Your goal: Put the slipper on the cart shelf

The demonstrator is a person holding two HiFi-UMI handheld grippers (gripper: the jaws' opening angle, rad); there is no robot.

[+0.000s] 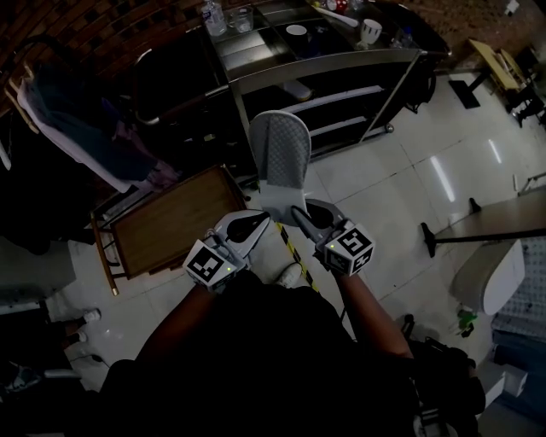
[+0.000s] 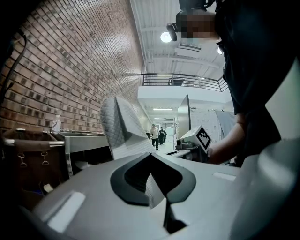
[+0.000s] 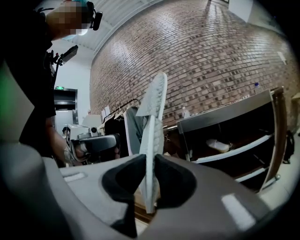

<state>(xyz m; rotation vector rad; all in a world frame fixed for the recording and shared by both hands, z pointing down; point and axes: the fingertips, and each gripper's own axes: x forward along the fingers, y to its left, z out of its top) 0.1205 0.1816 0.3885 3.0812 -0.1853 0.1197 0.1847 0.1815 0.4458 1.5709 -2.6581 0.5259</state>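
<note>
A grey quilted slipper (image 1: 280,162) hangs in front of me, held by its heel end between both grippers. My left gripper (image 1: 258,224) is shut on its left edge and my right gripper (image 1: 299,215) on its right edge. In the left gripper view the slipper (image 2: 123,126) rises left of centre, with a flap of it pinched between the jaws (image 2: 151,157). The right gripper view shows the slipper (image 3: 153,122) edge-on, clamped between the dark pads (image 3: 151,161). The metal cart (image 1: 341,64) stands just beyond, its shelves (image 1: 341,98) facing me.
Another pale slipper (image 1: 297,89) lies on an upper cart shelf, also seen as the slipper (image 3: 218,145). Bottles and cups (image 1: 223,15) crowd the cart top. A wooden tray stand (image 1: 171,218) is at left, hanging clothes (image 1: 77,128) behind it, a table base (image 1: 478,226) at right.
</note>
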